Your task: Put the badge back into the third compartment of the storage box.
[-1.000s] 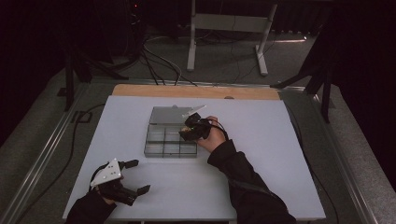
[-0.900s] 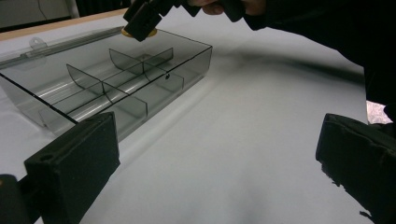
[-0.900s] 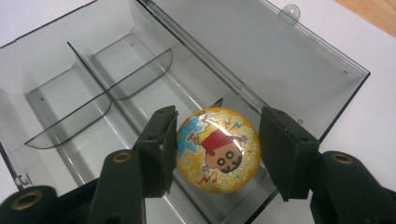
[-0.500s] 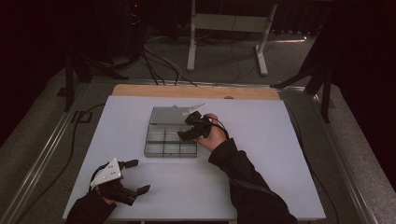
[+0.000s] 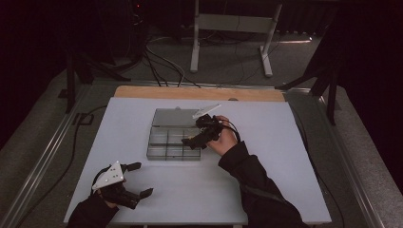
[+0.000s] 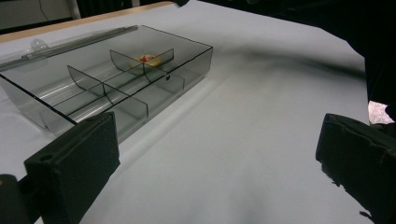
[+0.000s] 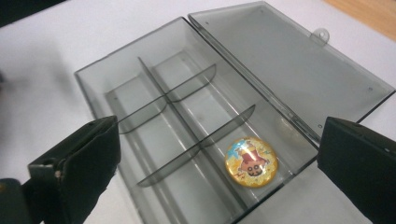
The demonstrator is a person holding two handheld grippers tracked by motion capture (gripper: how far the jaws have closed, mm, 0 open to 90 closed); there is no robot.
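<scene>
Round yellow badge [image 7: 251, 162] lies in a corner compartment of the clear divided box [image 7: 116, 84], next to the hinge.
Your right gripper [image 5: 202, 135] hovers above it, jaws just opened wide, empty. The box lid [image 7: 299, 60] lies flat open. Your left gripper [image 5: 135, 179] rests apart, open. The badge's picture is too blurred to read.

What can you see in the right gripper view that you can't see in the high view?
The right gripper view gives the close-up: a round yellow badge with a cartoon picture lies in one compartment, and the right tool has its jaws wide apart with nothing between them. The high view gives the white table, the left tool near its front edge, and the person's dark sleeves. Both show the clear compartment box with its lid folded open.
</scene>
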